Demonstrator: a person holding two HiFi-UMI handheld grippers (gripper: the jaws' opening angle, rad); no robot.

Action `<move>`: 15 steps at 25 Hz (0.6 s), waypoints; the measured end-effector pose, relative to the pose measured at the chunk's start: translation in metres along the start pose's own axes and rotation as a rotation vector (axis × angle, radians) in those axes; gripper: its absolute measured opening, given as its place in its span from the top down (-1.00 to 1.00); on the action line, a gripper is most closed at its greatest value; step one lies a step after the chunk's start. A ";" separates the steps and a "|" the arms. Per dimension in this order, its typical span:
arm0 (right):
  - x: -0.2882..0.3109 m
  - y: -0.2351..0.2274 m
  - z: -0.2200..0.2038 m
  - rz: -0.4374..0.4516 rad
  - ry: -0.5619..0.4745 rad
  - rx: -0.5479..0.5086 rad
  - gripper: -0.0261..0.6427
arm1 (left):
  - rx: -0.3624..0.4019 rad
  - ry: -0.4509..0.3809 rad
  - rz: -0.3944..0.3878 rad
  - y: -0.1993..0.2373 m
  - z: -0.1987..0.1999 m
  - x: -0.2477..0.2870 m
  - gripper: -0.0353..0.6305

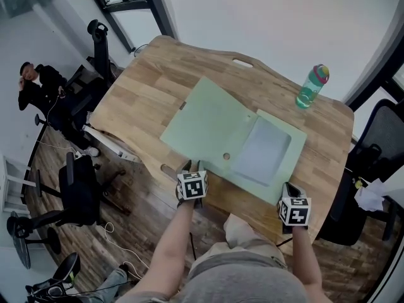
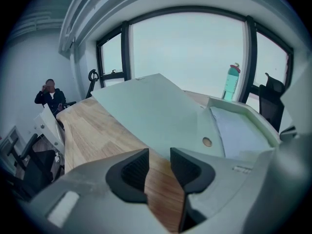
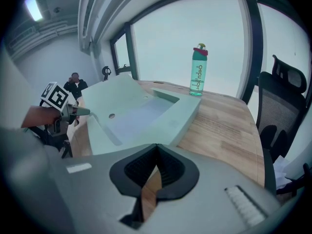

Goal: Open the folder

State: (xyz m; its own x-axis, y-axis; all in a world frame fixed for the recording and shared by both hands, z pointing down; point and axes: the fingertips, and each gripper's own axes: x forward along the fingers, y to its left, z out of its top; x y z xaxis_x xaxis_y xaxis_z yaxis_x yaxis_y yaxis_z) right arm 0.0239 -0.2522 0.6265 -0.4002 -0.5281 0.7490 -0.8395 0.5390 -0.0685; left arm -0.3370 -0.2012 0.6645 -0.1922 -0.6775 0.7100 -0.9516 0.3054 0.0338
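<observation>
A pale green box folder (image 1: 208, 122) lies open in the middle of the wooden table (image 1: 142, 100). Its lid is swung over to the left, and a white sheet (image 1: 262, 149) lies in the tray on the right. My left gripper (image 1: 189, 168) is at the table's near edge, just short of the lid's front edge (image 2: 146, 130). Its jaws stand apart, and only bare wood shows between its fingertips (image 2: 159, 167). My right gripper (image 1: 287, 189) hovers near the folder's near right corner. It (image 3: 157, 156) is shut on nothing, a little short of the tray (image 3: 146, 113).
A teal water bottle (image 1: 312, 87) stands at the table's far right, behind the folder. Black office chairs (image 1: 79, 188) stand on the left and right (image 1: 366, 169) of the table. A person (image 1: 35, 84) sits far off on the left.
</observation>
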 end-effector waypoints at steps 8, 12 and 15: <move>-0.013 0.015 0.001 0.014 -0.038 -0.033 0.92 | 0.024 -0.046 -0.058 -0.033 0.006 -0.029 0.47; -0.024 0.031 0.001 0.037 -0.070 -0.055 0.92 | 0.012 -0.080 -0.095 -0.051 0.008 -0.047 0.47; -0.033 0.043 0.002 0.053 -0.096 -0.069 0.92 | 0.002 -0.106 -0.129 -0.066 0.009 -0.064 0.47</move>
State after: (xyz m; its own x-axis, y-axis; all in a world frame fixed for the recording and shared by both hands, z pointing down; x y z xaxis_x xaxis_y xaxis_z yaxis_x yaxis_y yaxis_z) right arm -0.0002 -0.2132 0.5975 -0.4796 -0.5565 0.6784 -0.7902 0.6101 -0.0582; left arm -0.2639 -0.1837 0.6105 -0.0923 -0.7780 0.6215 -0.9704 0.2101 0.1189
